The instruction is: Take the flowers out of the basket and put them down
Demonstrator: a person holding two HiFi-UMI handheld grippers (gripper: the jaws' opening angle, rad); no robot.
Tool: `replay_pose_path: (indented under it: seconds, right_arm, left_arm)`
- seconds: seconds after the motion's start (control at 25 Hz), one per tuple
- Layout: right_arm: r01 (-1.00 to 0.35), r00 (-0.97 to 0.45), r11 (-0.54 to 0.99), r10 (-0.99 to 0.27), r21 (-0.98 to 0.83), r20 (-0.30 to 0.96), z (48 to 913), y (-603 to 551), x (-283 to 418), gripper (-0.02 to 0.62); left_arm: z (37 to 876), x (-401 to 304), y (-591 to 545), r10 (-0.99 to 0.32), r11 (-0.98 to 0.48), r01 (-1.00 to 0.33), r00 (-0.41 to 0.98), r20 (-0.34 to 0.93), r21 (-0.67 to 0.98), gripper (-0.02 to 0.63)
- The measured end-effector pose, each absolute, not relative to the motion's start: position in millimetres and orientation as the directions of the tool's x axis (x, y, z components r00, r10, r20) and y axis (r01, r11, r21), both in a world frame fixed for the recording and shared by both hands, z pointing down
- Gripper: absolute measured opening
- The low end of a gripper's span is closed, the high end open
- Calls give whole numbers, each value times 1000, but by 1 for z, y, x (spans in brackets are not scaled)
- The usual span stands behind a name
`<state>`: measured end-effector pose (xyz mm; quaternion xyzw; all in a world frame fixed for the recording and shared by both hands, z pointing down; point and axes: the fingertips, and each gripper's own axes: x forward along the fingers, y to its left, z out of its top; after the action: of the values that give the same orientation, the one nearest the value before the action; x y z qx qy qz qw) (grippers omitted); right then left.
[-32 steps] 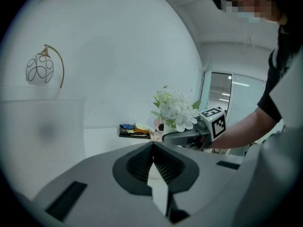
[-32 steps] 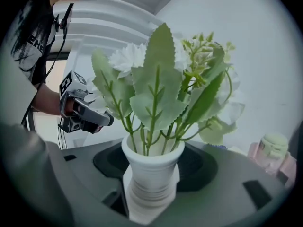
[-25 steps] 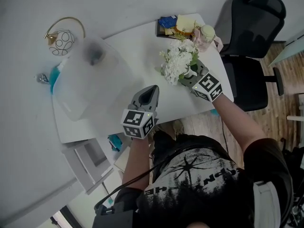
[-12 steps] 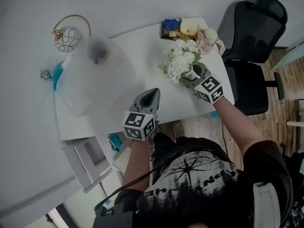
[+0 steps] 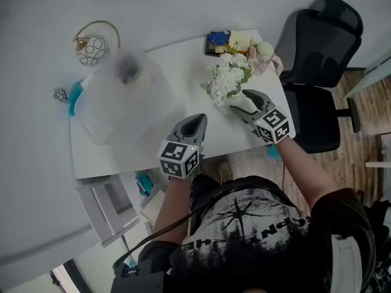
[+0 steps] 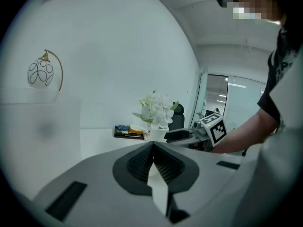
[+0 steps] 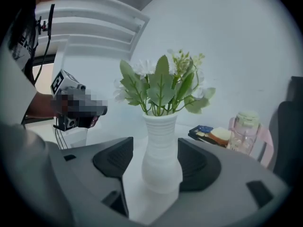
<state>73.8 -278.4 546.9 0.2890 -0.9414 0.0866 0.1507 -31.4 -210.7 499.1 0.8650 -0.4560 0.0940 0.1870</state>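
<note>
White table (image 5: 177, 72) in the head view, with flowers (image 5: 227, 78) in a ribbed vase (image 5: 234, 106) near its right edge. Left gripper view: the left gripper (image 6: 152, 146) has its jaws closed on nothing. Right gripper view: the right gripper (image 7: 161, 161) has its jaws spread open on either side of the vase.

Black short-sleeved T-shirt (image 5: 244, 243) with white tree print; grey left gripper (image 5: 197, 119) and right gripper (image 5: 239, 102) carry marker cubes (image 5: 179, 159).

Black office chair (image 5: 321, 72) beside white table (image 5: 180, 72); snack tray (image 5: 221, 40), pink jar (image 5: 264, 51) at far corner.
</note>
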Motion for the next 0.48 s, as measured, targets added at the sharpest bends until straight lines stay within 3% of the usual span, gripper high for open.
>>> replay_pose_path:
  seconds: [0.32, 0.36, 0.48]
  right_arm:
    - [-562, -813, 821, -525, -102, 252, 499, -260, 78, 281]
    - [-560, -816, 823, -526, -101, 240, 492, -257, 77, 267]
    - [-568, -814, 819, -544, -80, 204, 472, -252, 78, 139]
  left_arm:
    - [477, -34, -207, -771, -513, -823, 567, 289, 244, 11]
    - [475, -34, -208, -772, -517, -823, 567, 287, 235, 11]
    - [467, -34, -210, -776, -524, -825, 565, 279, 213, 11]
